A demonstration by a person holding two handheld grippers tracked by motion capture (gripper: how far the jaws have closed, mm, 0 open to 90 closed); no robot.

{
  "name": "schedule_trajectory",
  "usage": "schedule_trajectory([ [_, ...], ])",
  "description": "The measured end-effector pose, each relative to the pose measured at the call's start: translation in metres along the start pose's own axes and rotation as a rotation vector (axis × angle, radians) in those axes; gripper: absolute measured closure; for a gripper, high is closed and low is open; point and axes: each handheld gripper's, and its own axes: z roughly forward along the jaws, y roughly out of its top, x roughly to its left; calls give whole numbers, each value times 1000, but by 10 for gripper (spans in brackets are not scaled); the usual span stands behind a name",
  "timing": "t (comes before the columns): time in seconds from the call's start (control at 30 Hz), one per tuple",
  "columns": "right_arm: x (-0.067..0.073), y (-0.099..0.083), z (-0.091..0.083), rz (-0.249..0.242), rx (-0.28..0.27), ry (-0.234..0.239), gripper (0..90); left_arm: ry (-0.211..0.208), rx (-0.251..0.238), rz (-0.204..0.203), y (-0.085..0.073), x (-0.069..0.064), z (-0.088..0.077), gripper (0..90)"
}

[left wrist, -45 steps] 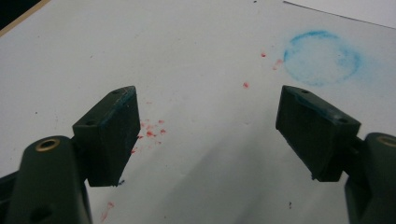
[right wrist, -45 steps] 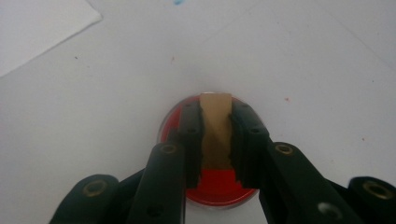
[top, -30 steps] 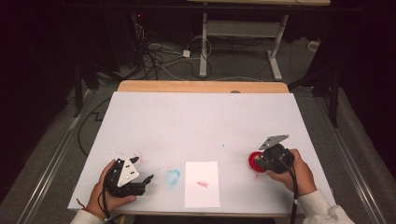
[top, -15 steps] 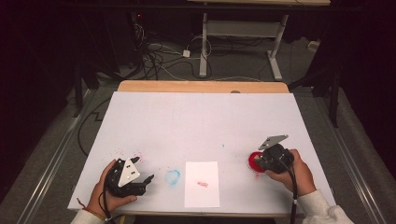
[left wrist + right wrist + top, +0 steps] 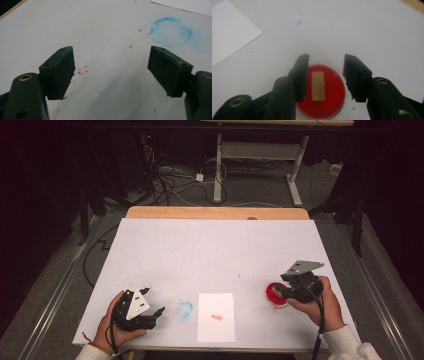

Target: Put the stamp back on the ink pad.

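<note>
Two hand-held grippers are at work over one white table [image 5: 215, 250]. The right hand-held gripper [image 5: 325, 66] hovers above a single round red dish [image 5: 322, 93] near the table's right edge, toward the front corner. Its jaws have just been opening and now stand apart, one on either side of the dish as seen from above, with nothing pressed between the pads. The dish holds red ink or paint, and one tan rectangular piece [image 5: 318, 86] lies flat in its middle, lengthways between the two jaws. In the high view the same right hand-held gripper [image 5: 280, 292] covers part of the red dish [image 5: 272, 292], with the person's hand wrapped around the body behind it.

The left hand-held gripper [image 5: 111, 67] rests low near the front left corner of the table, its jaws spread wide with only bare table between them. In the high view the left hand-held gripper [image 5: 155, 315] points toward the middle of the front edge.

One sheet of white paper [image 5: 216, 316] lies at the front edge between the two grippers, bearing one small red mark [image 5: 216, 317]. Just to its left is one pale blue ring stain [image 5: 184, 309], also visible ahead of the left jaws [image 5: 171, 32]. Small red specks [image 5: 80, 72] are scattered on the table near the left gripper.
</note>
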Motion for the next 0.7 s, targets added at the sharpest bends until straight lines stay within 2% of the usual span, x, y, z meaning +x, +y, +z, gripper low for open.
schedule_trajectory([
  [0.07, 1, 2, -5, -5, -52, -6, 537, 0, 1, 1, 0, 0, 0, 214],
  [0.4, 14, 9, -17, -55, -198, -37, 387, 1, -1, -1, 0, 0, 0, 214],
  [0.6, 17, 9, -19, -55, -257, -51, 270, -1, -3, -3, 0, 0, 0, 214],
  [0.7, 19, 8, -21, -48, -292, -74, 235, -1, -2, -3, 0, -1, 0, 214],
])
